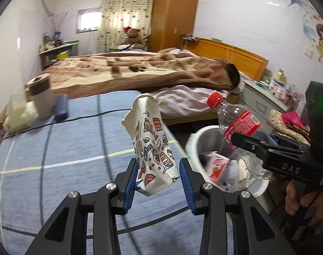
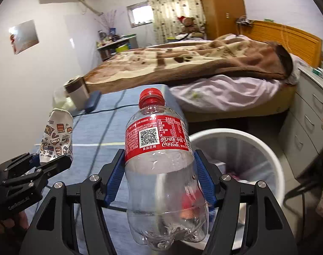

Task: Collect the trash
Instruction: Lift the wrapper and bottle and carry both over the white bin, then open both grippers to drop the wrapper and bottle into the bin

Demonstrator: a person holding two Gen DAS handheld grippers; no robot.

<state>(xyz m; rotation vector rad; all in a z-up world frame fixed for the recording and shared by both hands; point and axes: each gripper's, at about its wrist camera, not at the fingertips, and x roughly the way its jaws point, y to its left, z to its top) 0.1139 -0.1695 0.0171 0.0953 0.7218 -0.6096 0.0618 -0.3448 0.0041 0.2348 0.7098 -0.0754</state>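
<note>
Two pieces of trash are held up near the white bin (image 2: 265, 148), one in each gripper. The left gripper (image 1: 158, 175) has its blue pads closed narrowly on the lower end of a crumpled paper cup (image 1: 149, 140) printed with coloured doodles; the cup stands tilted above the blue checked table cover (image 1: 55, 148), just left of the bin's rim. The right gripper (image 2: 159, 178) has its jaws set wide and pressed against both sides of an empty clear plastic bottle (image 2: 161, 170) with a red label and a red cap; the bottle points cap upward and hangs over the near left edge of the bin. In the left wrist view the same bottle leans across the bin's mouth, and a hand (image 1: 305, 199) grips the handle of the right tool beside the bin. Inside the bin lie a red and white carton (image 1: 217, 166) and crumpled white paper. Left of the bin, at the far end of the table cover, stand a grey cup with a brown band (image 2: 75, 92) and a dark blue case (image 2: 93, 101). Beyond the bin is a bed with a brown blanket (image 2: 182, 63).
</note>
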